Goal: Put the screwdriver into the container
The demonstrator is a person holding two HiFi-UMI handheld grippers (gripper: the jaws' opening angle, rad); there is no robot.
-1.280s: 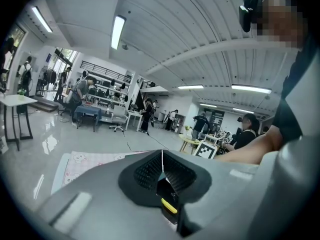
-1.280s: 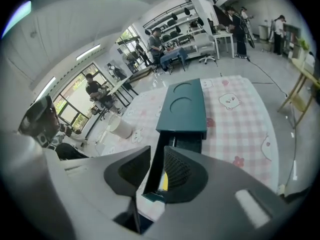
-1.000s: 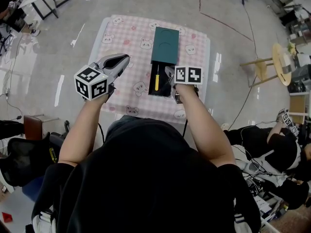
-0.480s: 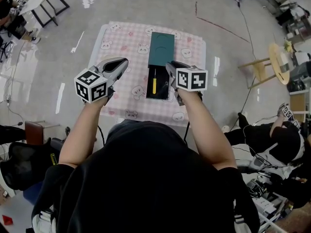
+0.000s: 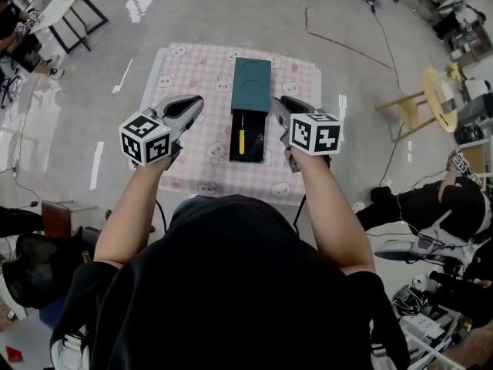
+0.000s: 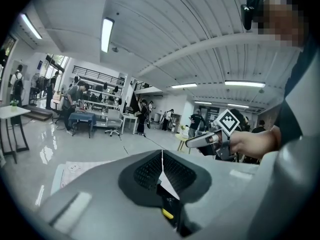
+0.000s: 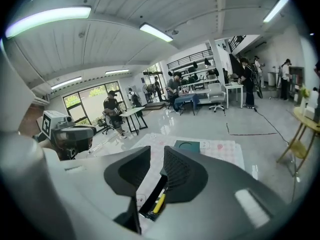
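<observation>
Right gripper [image 5: 282,105], jaws parted and empty, has lifted clear of the container [image 5: 257,142] at mid-table [image 5: 192,75], screwdriver [image 5: 240,139] lying inside (left gripper [image 5: 196,103] clenched, idle): placement appears complete.

You will find no words, numbers, brand names or labels that can be read in any of the views. The closest things to signs sit in the middle of the head view: black-and-white square marker patterns on the left cube [image 5: 145,138] of your left gripper [image 5: 198,101] and on the right cube [image 5: 316,133] of your right gripper [image 5: 279,102], and these are blocks, not letters. The pink checked cloth [image 5: 185,60] in the upper middle carries only small cartoon figures, no writing.
</observation>
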